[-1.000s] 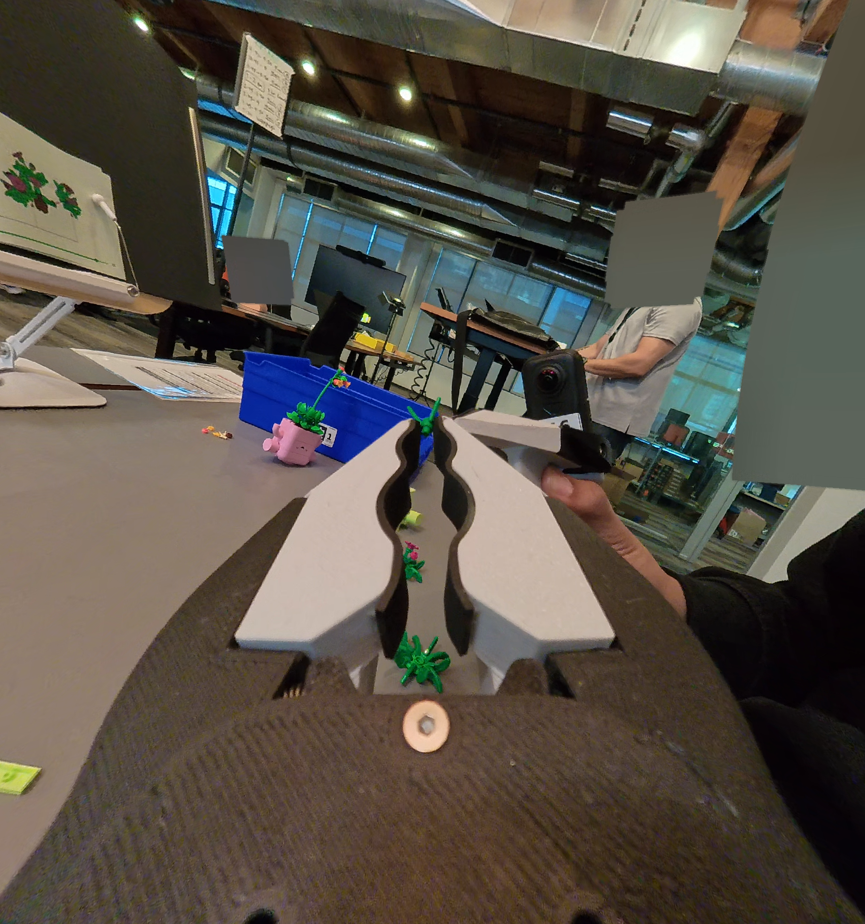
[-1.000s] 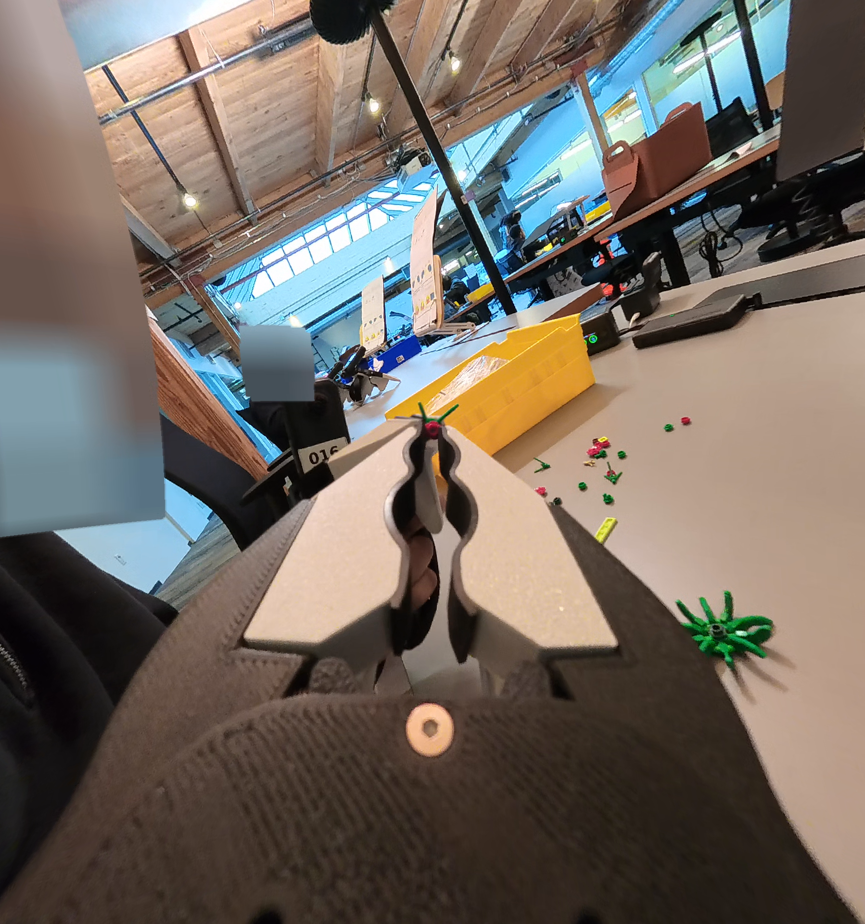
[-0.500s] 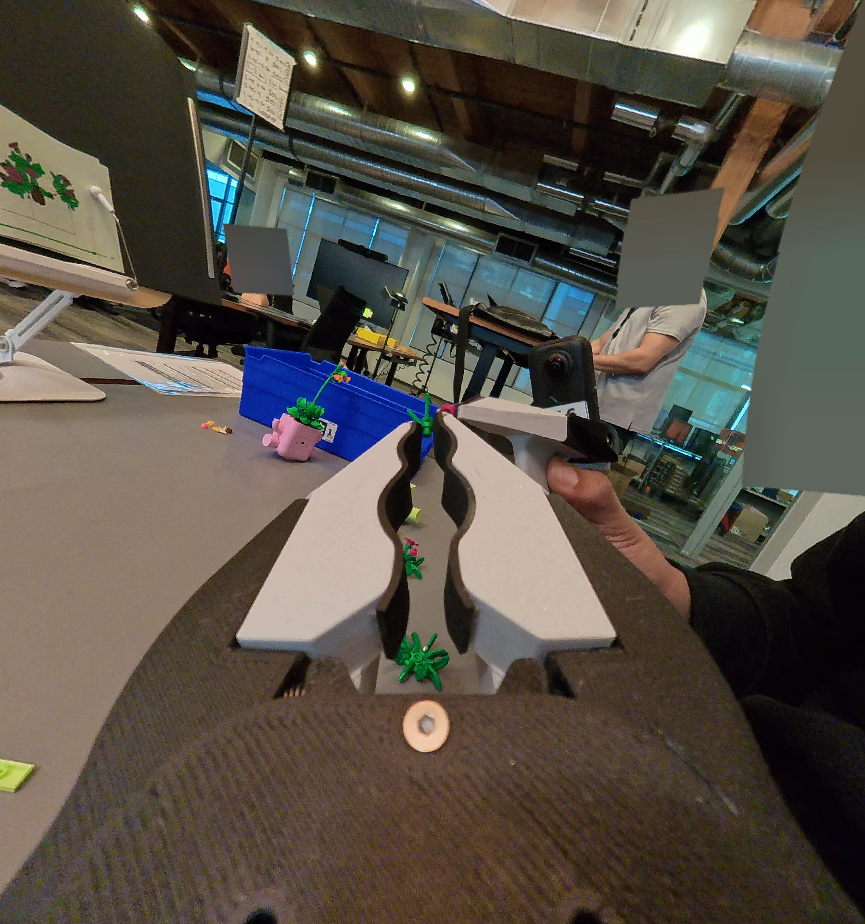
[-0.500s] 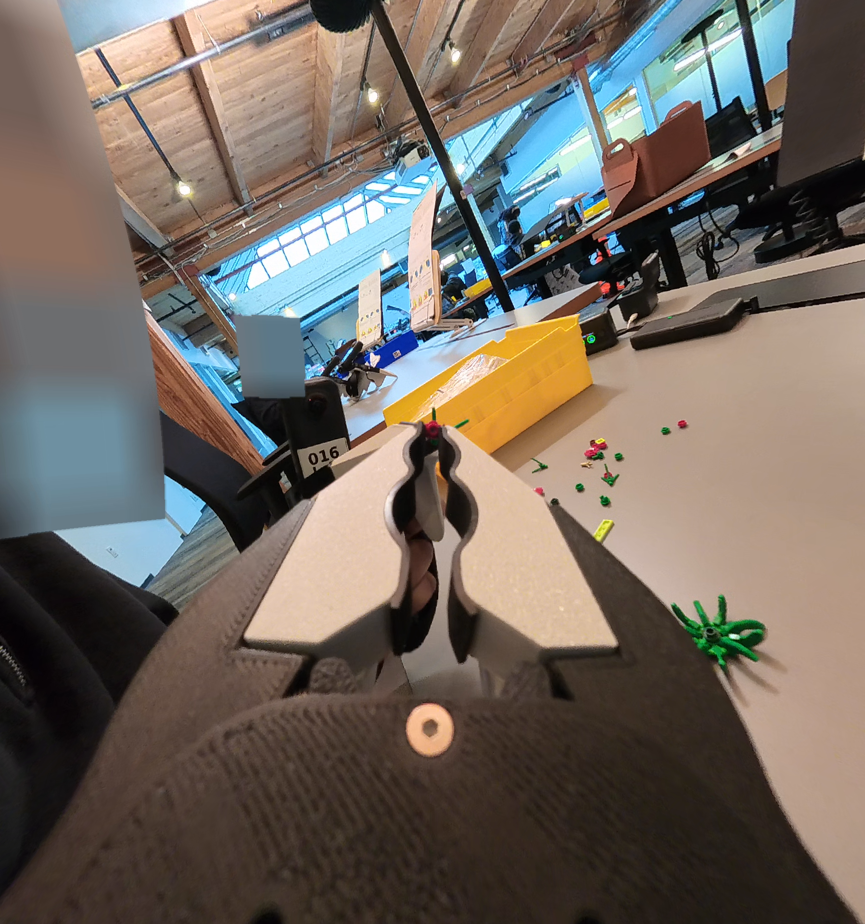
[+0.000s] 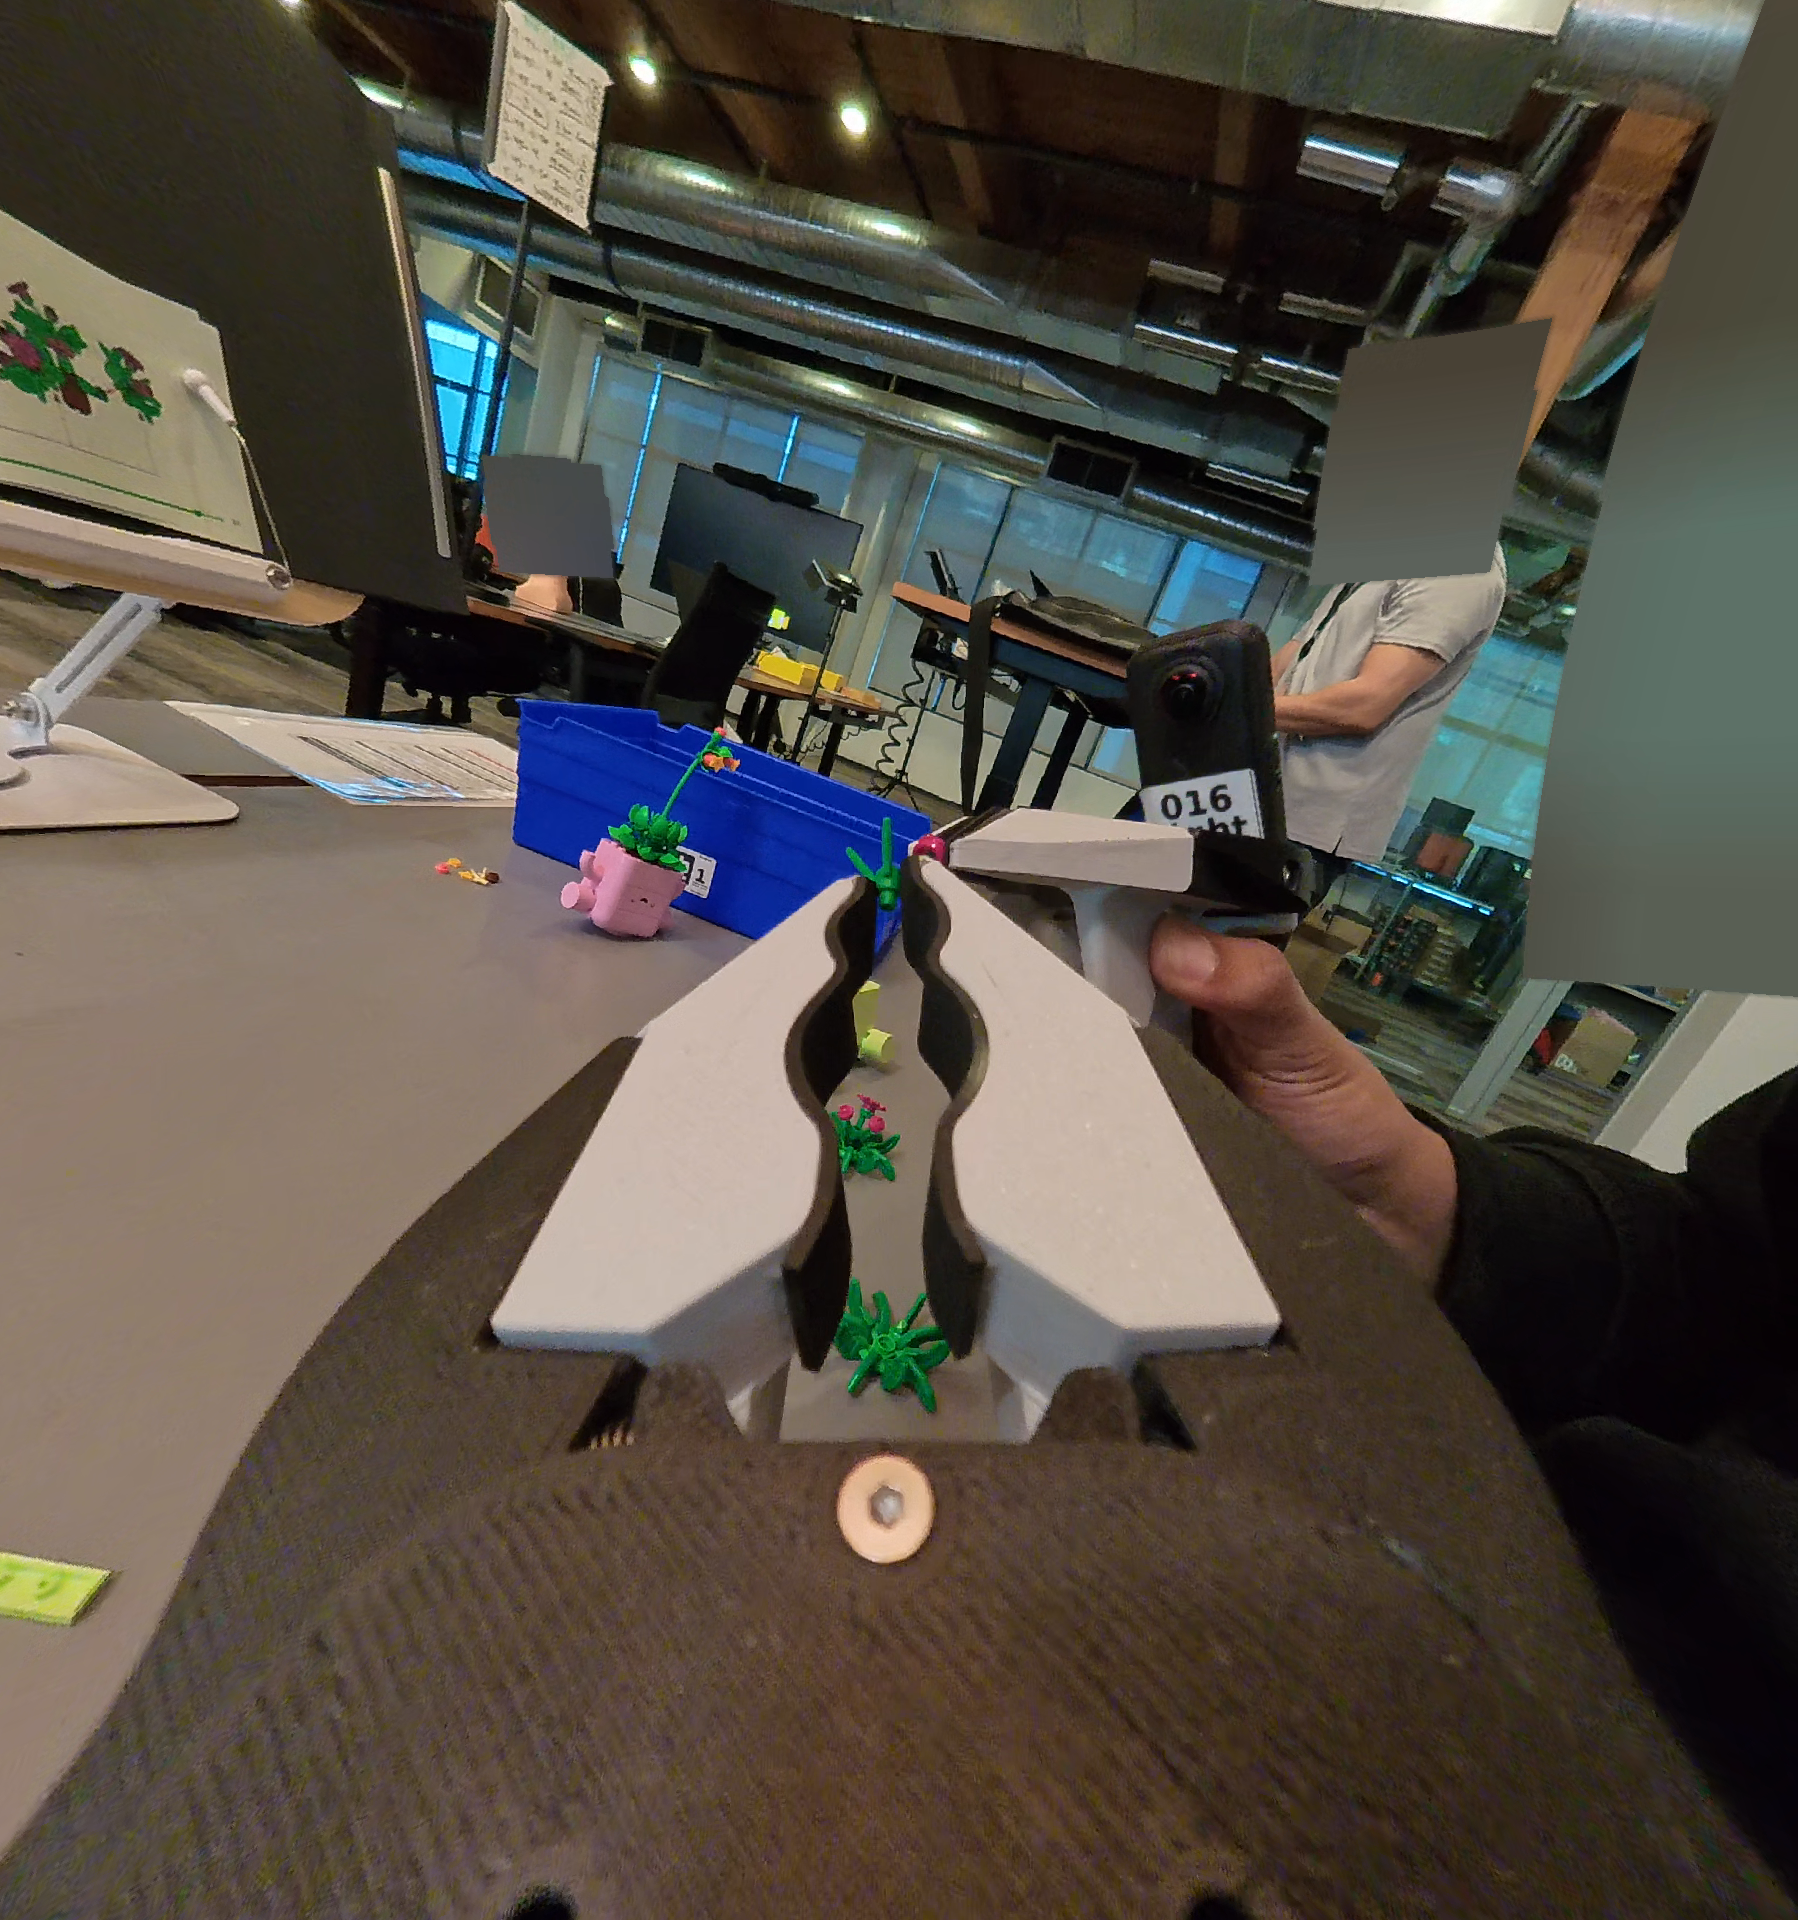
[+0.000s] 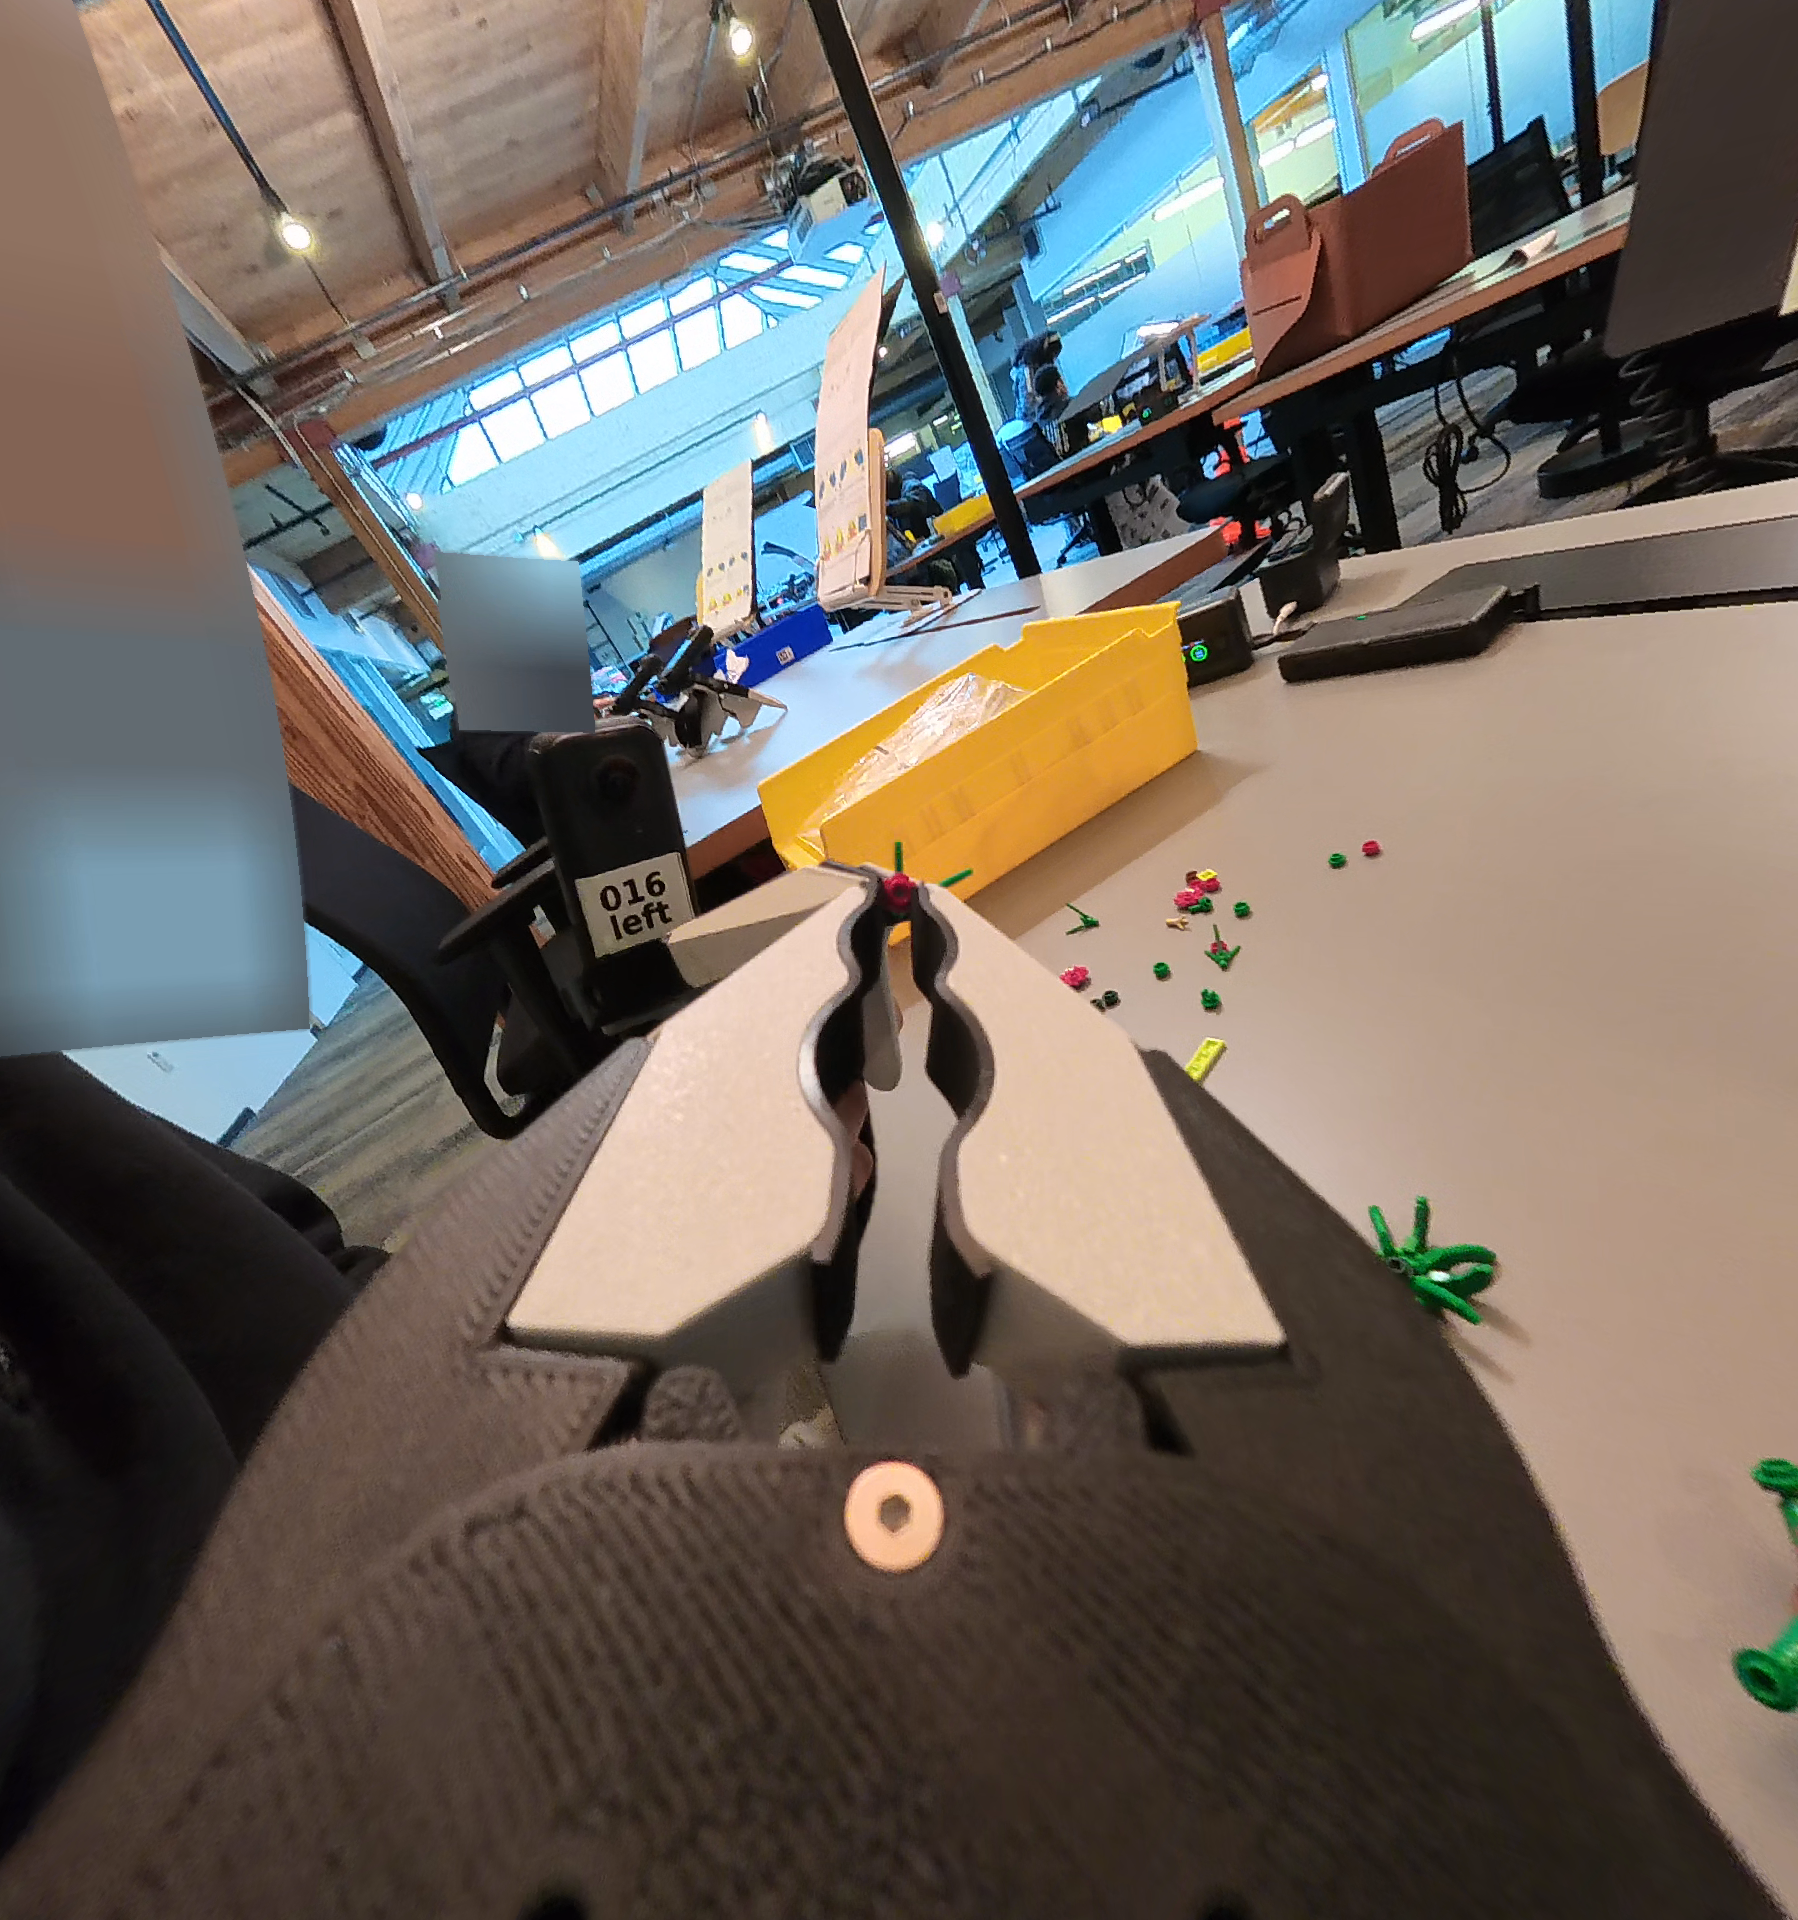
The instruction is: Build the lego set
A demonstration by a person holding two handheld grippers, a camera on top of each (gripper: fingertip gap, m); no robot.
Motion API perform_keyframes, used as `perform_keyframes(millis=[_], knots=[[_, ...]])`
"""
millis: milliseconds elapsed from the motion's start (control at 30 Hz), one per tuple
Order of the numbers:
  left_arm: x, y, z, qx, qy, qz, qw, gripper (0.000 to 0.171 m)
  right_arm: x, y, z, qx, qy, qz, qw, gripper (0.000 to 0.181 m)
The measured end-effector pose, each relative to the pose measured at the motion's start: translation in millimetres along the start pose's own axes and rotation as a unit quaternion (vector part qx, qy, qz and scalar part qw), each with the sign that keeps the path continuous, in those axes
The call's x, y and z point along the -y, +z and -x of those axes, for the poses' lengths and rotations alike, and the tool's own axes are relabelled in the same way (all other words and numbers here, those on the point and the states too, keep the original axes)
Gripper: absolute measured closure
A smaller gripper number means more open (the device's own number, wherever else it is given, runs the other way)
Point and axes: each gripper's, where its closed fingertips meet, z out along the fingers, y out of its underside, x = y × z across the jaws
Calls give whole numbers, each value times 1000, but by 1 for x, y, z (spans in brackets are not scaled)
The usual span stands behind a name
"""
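My left gripper (image 5: 890,891) is shut on a small green stem piece (image 5: 882,871), held above the table. My right gripper (image 6: 900,896) is shut on a small magenta flower piece (image 6: 899,889). The two gripper tips meet: in the left wrist view the right gripper (image 5: 939,850) comes in from the right with the magenta piece (image 5: 928,849) pressed against the green stem. Green prongs of the stem (image 6: 952,879) stick out behind the flower in the right wrist view. The left gripper's body (image 6: 770,935) shows at the left there.
A pink pot with a green plant (image 5: 633,883) stands before a blue bin (image 5: 770,821). Green leaf pieces (image 5: 890,1351), a flower sprig (image 5: 864,1132) and a lime plate (image 5: 12,1579) lie on the table (image 5: 199,1091). A yellow bin (image 6: 1009,758), scattered small pieces (image 6: 1201,914) and a green leaf (image 6: 1435,1268) lie on the right. Less than 4 cm separates the two grippers' tips. The lime plate (image 5: 12,1579) is about equally far from each gripper, around 20 cm.
The right gripper has moved in toward the left gripper's tip, bringing the magenta piece up against the green stem. Both stay shut.
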Motion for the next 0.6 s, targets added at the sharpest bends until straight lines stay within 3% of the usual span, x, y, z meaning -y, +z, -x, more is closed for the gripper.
perform_keyframes(millis=[600], knots=[[-4,2,1,-7,-6,12,1000,168,-4,-3,-1,-13,-22,37,999,178]])
